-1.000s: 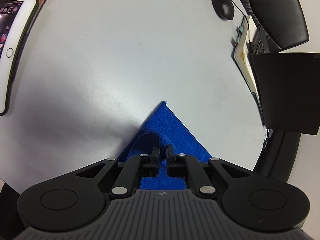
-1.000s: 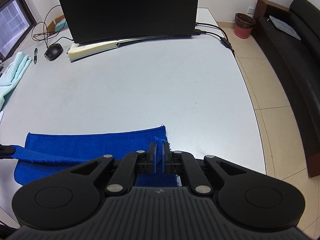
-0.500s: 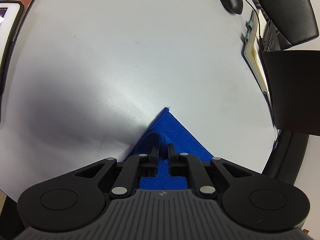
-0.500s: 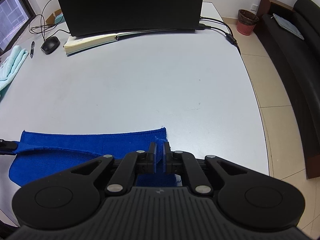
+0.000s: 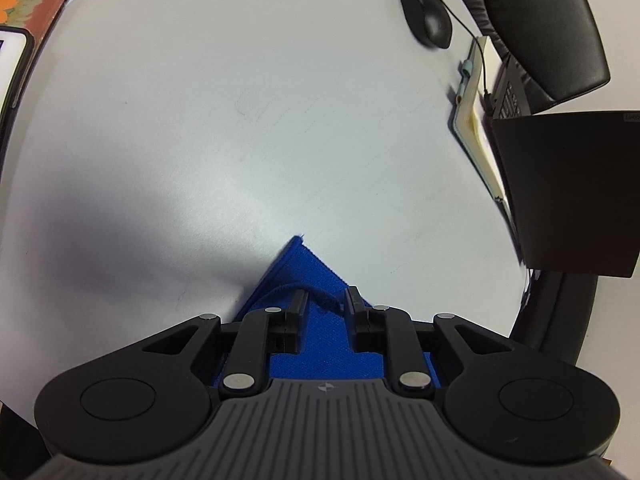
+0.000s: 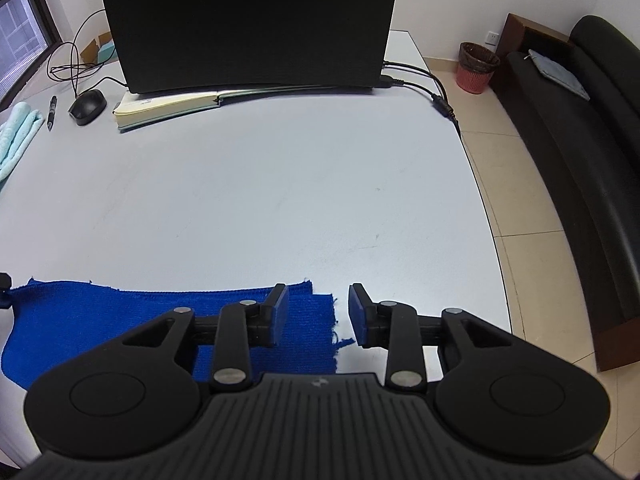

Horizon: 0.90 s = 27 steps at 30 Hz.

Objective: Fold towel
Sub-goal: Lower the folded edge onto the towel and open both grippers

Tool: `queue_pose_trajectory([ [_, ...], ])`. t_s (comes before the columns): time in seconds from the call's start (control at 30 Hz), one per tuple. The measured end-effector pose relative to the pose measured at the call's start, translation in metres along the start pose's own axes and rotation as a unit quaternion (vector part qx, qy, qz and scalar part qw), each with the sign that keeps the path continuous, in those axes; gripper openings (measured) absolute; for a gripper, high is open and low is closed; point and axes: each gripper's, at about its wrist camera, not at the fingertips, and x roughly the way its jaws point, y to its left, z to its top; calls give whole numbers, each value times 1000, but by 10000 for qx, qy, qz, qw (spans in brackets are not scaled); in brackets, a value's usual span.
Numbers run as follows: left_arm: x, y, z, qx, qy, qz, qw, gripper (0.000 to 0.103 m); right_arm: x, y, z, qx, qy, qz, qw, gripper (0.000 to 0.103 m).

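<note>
The blue towel (image 6: 120, 316) lies folded flat on the grey table near its front edge. In the left wrist view its corner (image 5: 300, 268) points away from me. My left gripper (image 5: 324, 300) is open, its jaws apart over the towel's left end, holding nothing. My right gripper (image 6: 318, 308) is open over the towel's right edge; the left finger (image 6: 280, 308) is above the cloth and the right finger (image 6: 356, 312) is above bare table. The towel's near part is hidden under both gripper bodies.
A black laptop (image 6: 248, 20) stands at the back on an open notebook (image 6: 168, 106). A mouse (image 6: 87, 106), a pen (image 6: 51, 112) and a light green towel (image 6: 16, 136) lie at the left. A tablet (image 5: 8, 76) lies at the left edge. The table edge (image 6: 492, 240) drops to the floor at right.
Both grippers have opened and let go of the towel's corners. The lifted edge now lies flat on the lower layer.
</note>
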Motion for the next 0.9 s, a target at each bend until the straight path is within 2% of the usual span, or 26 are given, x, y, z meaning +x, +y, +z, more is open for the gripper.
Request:
queue_pose_trajectory([
  [0.27,-7,-8,0,91,-135,-229,9996,40,-5,-4,-6,92,35,30,9999,34],
  [0.6,-7,-14,-6,350,0,-157,9993,40,-9,-6,-11,186,42,67,9998,34],
  [0.9,-5,-16,-16,746,148,97,9971,40,-11,-7,-18,226,122,129,9996,34],
])
